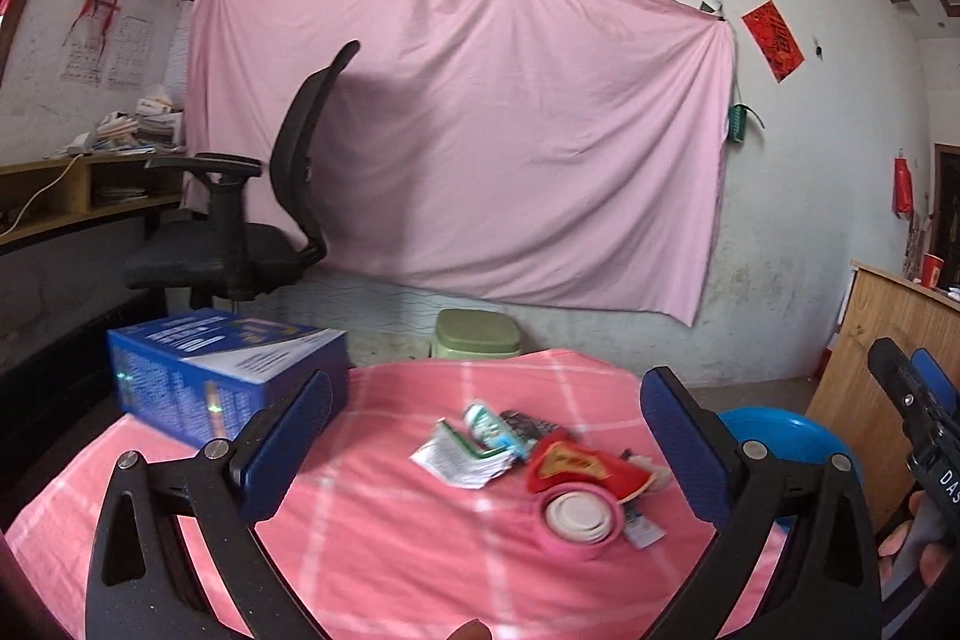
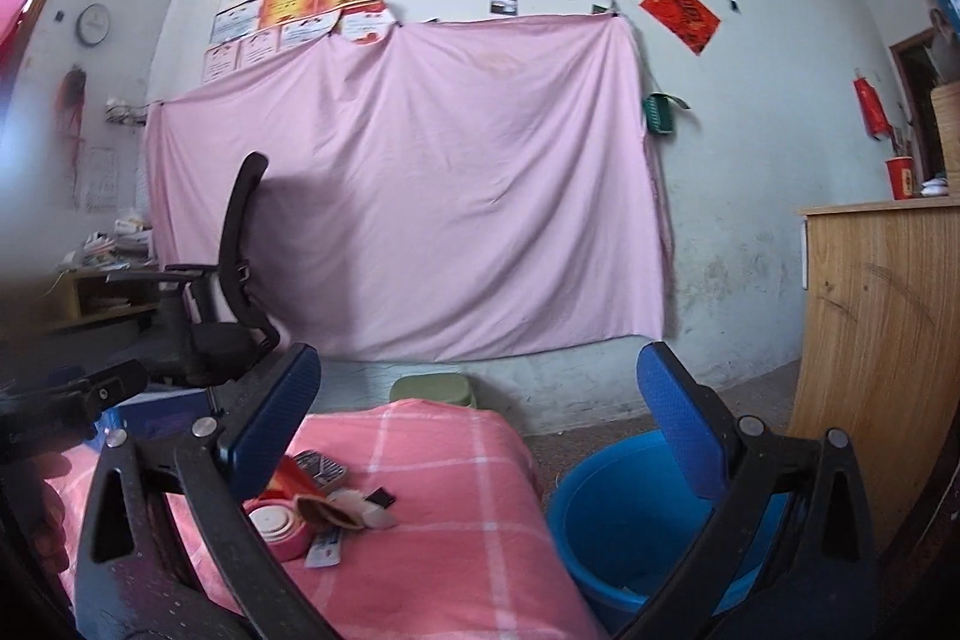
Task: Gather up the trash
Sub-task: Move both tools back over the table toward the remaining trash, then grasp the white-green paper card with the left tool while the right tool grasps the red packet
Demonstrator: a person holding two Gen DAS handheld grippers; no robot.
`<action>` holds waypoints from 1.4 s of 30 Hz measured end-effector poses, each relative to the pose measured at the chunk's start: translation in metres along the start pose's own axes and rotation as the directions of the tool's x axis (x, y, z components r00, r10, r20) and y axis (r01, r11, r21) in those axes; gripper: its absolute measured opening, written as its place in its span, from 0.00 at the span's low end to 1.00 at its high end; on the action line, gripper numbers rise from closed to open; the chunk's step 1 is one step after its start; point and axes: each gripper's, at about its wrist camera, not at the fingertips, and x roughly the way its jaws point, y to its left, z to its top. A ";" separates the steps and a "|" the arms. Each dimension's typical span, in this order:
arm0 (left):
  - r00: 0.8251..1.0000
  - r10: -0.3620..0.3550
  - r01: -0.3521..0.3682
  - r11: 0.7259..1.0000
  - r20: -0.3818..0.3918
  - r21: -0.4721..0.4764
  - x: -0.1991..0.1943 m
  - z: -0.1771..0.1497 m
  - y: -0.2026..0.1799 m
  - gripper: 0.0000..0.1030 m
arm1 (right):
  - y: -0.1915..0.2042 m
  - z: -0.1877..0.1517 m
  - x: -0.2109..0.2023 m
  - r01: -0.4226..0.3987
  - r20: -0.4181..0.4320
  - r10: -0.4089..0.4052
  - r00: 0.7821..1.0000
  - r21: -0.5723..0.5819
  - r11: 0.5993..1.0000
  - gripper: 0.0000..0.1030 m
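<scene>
A blue plastic bucket (image 2: 630, 526) stands on the floor just beside the right edge of the tabletop (image 1: 384, 538), which is draped in a pink checked cloth; a pale scrap or two lies at its bottom, though the contents are only partly visible past the right tool's finger. A small heap of trash (image 1: 528, 460) sits on the cloth near that same edge: a crumpled printed leaflet (image 1: 462, 460), a green-and-white wrapper (image 1: 489, 427), a red packet (image 1: 570, 466), a pink roll of tape (image 1: 576, 523) with a white core, and a dark patterned item behind them that cannot be made out. The left tool (image 1: 486, 436) hangs above the tabletop with its blue-padded fingers spread wide and nothing between them, the heap lying beyond and below. The right tool (image 2: 480, 430) is likewise spread wide and empty, poised over the gap between tabletop and bucket. A blue printed carton (image 1: 222, 370) rests on the tabletop's far left corner, well apart from the trash. Beyond the tabletop a green lidded bin (image 1: 477, 334) stands on the floor against the wall, where a pink sheet (image 1: 480, 130) hangs. A black office chair (image 1: 252, 220) stands to the left and a wooden cabinet (image 2: 882, 340) to the right, near the bucket.
</scene>
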 end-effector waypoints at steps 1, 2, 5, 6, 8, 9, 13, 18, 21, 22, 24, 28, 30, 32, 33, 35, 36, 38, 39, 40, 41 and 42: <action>1.000 0.008 -0.008 1.000 -0.001 0.001 -0.003 -0.003 0.005 0.98 | 0.004 -0.001 0.000 -0.009 -0.006 0.009 1.000 -0.007 1.000 1.00; 1.000 0.016 -0.016 1.000 -0.003 0.003 -0.005 -0.006 0.007 0.98 | 0.010 -0.003 0.000 -0.013 -0.016 0.013 1.000 -0.018 1.000 1.00; 0.999 0.034 -0.034 0.999 0.003 -0.021 -0.014 -0.017 0.022 0.98 | 0.021 -0.009 0.001 -0.028 -0.044 0.026 0.999 -0.042 0.999 1.00; 0.999 0.039 -0.039 0.999 0.002 -0.029 -0.015 -0.021 0.025 0.98 | 0.024 -0.010 0.002 -0.034 -0.053 0.032 0.998 -0.050 0.998 1.00; 0.998 0.056 -0.056 0.998 -0.003 -0.039 -0.016 -0.027 0.031 0.98 | 0.030 -0.014 0.006 -0.050 -0.076 0.044 0.996 -0.070 0.996 1.00; 0.998 0.064 -0.064 0.997 -0.014 -0.043 -0.015 -0.031 0.033 0.98 | 0.033 -0.016 0.008 -0.060 -0.094 0.052 0.994 -0.081 0.995 1.00; 0.994 0.055 -0.064 0.993 -0.094 -0.096 -0.001 -0.035 0.046 0.98 | 0.041 -0.025 0.025 -0.089 -0.186 0.068 0.980 -0.108 0.990 1.00; 0.966 0.062 -0.096 0.987 -0.249 -0.126 0.034 -0.034 0.053 0.98 | 0.050 -0.034 0.049 -0.140 -0.297 0.102 0.949 -0.111 0.984 1.00; 0.942 0.047 -0.091 0.989 -0.333 -0.118 0.055 -0.038 0.054 0.97 | 0.054 -0.042 0.071 -0.183 -0.392 0.133 0.910 -0.093 0.979 1.00; 0.935 0.038 -0.084 0.990 -0.354 -0.116 0.061 -0.039 0.054 0.97 | 0.055 -0.046 0.079 -0.204 -0.424 0.152 0.893 -0.078 0.976 1.00; 0.924 0.020 -0.069 0.991 -0.381 -0.116 0.069 -0.042 0.054 0.97 | 0.056 -0.052 0.092 -0.240 -0.469 0.189 0.863 -0.050 0.970 0.94; 0.911 -0.025 -0.032 0.991 -0.411 -0.132 0.084 -0.042 0.055 0.89 | 0.064 -0.061 0.105 -0.318 -0.518 0.263 0.814 -0.019 0.948 0.79; 0.905 -0.052 -0.009 0.990 -0.423 -0.141 0.093 -0.043 0.055 0.74 | 0.071 -0.063 0.108 -0.346 -0.535 0.281 0.797 -0.023 0.938 0.75; 0.892 -0.077 0.014 0.990 -0.446 -0.143 0.105 -0.043 0.054 0.63 | 0.075 -0.065 0.111 -0.366 -0.548 0.293 0.783 -0.026 0.930 0.70; 0.886 -0.088 0.024 0.989 -0.456 -0.145 0.110 -0.043 0.054 0.57 | 0.076 -0.065 0.113 -0.371 -0.554 0.296 0.778 -0.025 0.928 0.64; 0.870 -0.119 0.046 0.986 -0.478 -0.161 0.121 -0.044 0.054 0.50 | 0.078 -0.067 0.116 -0.385 -0.568 0.308 0.763 -0.018 0.923 0.56; 0.866 -0.127 0.050 0.984 -0.484 -0.169 0.125 -0.044 0.055 0.47 | 0.078 -0.067 0.116 -0.388 -0.573 0.310 0.759 -0.015 0.922 0.53; 0.858 -0.141 0.057 0.982 -0.494 -0.182 0.133 -0.044 0.056 0.45 | 0.077 -0.069 0.119 -0.392 -0.587 0.314 0.746 -0.005 0.920 0.51; 0.856 -0.145 0.057 0.980 -0.497 -0.188 0.135 -0.045 0.056 0.45 | 0.077 -0.069 0.121 -0.393 -0.593 0.315 0.741 -0.002 0.919 0.51; 0.852 -0.151 0.058 0.979 -0.502 -0.195 0.138 -0.045 0.057 0.45 | 0.078 -0.070 0.123 -0.394 -0.600 0.315 0.735 0.000 0.919 0.51; 0.848 -0.154 0.059 0.978 -0.507 -0.199 0.140 -0.045 0.057 0.45 | 0.078 -0.071 0.124 -0.393 -0.607 0.313 0.730 0.001 0.919 0.51; 0.847 -0.153 0.056 0.978 -0.508 -0.202 0.142 -0.045 0.057 0.45 | 0.079 -0.072 0.125 -0.393 -0.613 0.310 0.727 0.000 0.920 0.51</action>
